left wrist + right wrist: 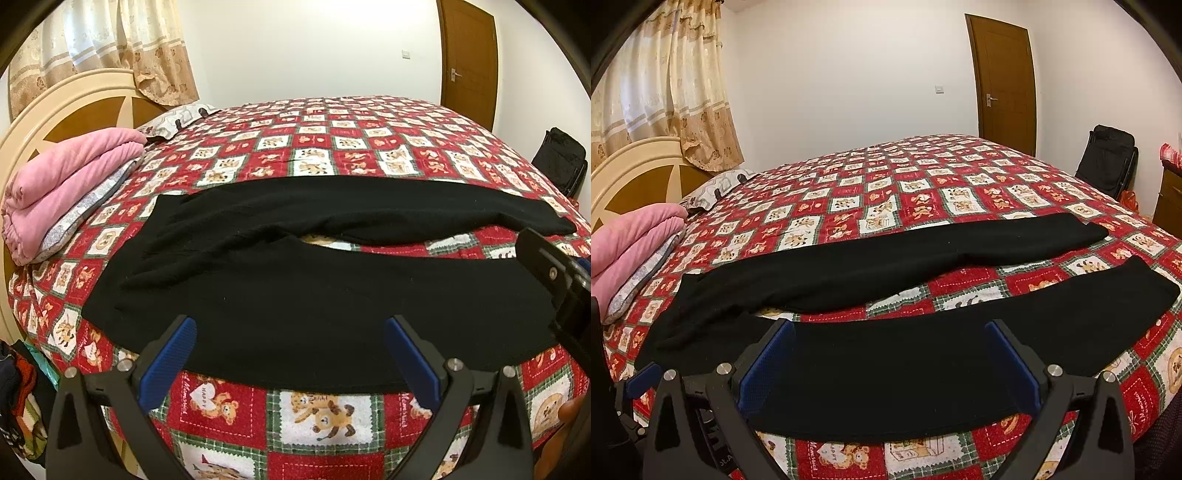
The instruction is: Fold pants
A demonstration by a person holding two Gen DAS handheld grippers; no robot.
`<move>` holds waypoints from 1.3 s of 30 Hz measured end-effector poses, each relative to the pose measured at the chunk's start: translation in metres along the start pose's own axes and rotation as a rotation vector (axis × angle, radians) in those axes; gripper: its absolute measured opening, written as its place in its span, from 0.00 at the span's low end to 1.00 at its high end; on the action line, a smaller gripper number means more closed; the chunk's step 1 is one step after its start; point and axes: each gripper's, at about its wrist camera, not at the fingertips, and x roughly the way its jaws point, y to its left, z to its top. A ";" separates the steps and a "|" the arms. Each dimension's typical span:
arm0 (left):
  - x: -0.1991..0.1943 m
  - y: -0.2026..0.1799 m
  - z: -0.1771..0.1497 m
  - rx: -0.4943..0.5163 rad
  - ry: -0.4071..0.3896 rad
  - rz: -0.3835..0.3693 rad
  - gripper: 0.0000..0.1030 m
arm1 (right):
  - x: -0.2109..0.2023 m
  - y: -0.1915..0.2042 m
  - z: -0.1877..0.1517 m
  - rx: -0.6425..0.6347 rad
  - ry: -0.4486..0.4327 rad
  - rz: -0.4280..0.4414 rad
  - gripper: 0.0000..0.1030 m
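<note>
Black pants (295, 295) lie flat across the near side of a bed, waist to the left, the two legs spread apart toward the right. They also show in the right wrist view (905, 365). My left gripper (290, 325) is open and empty, its blue pads above the near leg by the bed's front edge. My right gripper (890, 328) is open and empty over the same near leg, further right. Part of the right gripper (554, 280) shows at the right of the left wrist view.
The bed has a red patchwork teddy-bear quilt (317, 413). A folded pink blanket (66, 184) and pillows lie at the left by the headboard (55, 110). A black bag (1108, 162) stands beyond the bed's right side, near a brown door (1004, 85).
</note>
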 end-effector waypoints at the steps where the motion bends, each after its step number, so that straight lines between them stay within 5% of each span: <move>1: 0.000 0.000 0.000 0.000 0.001 0.000 1.00 | 0.000 0.000 0.000 -0.001 -0.001 -0.002 0.99; 39: 0.002 0.001 -0.003 0.005 0.012 -0.006 1.00 | 0.004 0.002 -0.003 -0.002 0.020 0.000 0.99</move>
